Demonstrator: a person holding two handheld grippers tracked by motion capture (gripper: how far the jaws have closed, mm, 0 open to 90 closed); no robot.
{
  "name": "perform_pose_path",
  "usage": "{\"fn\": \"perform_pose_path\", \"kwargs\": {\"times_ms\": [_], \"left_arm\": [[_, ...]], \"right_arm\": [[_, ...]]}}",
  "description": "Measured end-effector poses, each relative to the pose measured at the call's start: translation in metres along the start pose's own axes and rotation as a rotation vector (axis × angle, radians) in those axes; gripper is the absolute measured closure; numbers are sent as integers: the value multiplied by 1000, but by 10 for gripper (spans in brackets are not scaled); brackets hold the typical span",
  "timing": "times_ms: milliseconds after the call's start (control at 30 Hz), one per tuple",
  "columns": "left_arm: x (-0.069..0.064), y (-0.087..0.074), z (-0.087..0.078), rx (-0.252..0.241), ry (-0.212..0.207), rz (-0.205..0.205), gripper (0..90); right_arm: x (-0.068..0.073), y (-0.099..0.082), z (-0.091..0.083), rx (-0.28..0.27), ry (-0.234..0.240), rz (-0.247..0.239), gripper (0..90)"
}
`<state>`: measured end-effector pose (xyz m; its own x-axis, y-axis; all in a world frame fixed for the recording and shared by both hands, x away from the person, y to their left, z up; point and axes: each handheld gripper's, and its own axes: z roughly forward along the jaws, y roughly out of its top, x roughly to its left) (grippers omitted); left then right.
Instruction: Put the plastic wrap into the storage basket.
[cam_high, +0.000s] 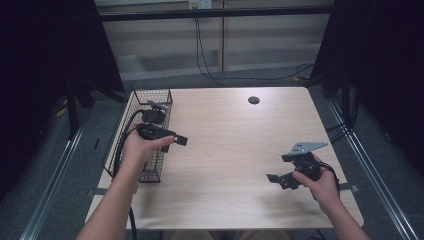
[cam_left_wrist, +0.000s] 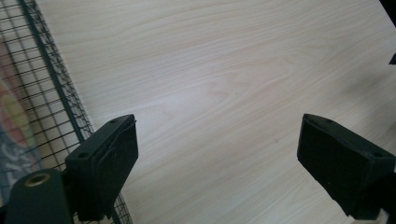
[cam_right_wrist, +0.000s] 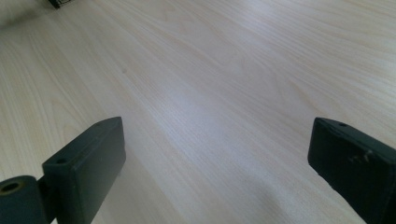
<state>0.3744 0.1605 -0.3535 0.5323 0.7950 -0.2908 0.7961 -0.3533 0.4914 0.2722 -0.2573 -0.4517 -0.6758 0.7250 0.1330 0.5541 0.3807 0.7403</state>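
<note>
While the person's left hand is holding the left gripper beside the wire basket at the table's left edge, its jaws are standing wide apart over bare wood with nothing between them. Near the right front of the wooden table, the right gripper is also gaping wide and empty.

light: dim, overhead | table: soft sheen | edges: dark | near jaws: blurred

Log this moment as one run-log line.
left claw: open, beside wire basket | right claw: open, above bare wooden table | held: nothing
</note>
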Motion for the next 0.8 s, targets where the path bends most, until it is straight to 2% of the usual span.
{"fn": "perform_pose_path", "kwargs": {"times_ms": [333, 433, 467, 500, 633, 733, 800], "left_arm": [[-9, -7, 14, 1, -29, 23, 125], [-11, -9, 18, 9, -26, 40, 125], [-11, -9, 19, 17, -34, 58, 125], [-13, -10, 20, 5, -37, 47, 125], [-17, -13, 25, 5, -41, 55, 124], [-21, -15, 30, -4, -45, 71, 121], [-24, -17, 34, 2, -49, 97, 121]], "right_arm": [[0, 0, 1, 9, -2, 0, 40], [0, 0, 0, 6, -1, 1, 40], [0, 0, 0, 7, -1, 0, 40], [0, 0, 0, 7, -1, 0, 40], [0, 0, 0, 5, -4, 0, 40], [-1, 0, 0, 4, -5, 1, 40], [-1, 0, 1, 4, -5, 4, 40]]}}
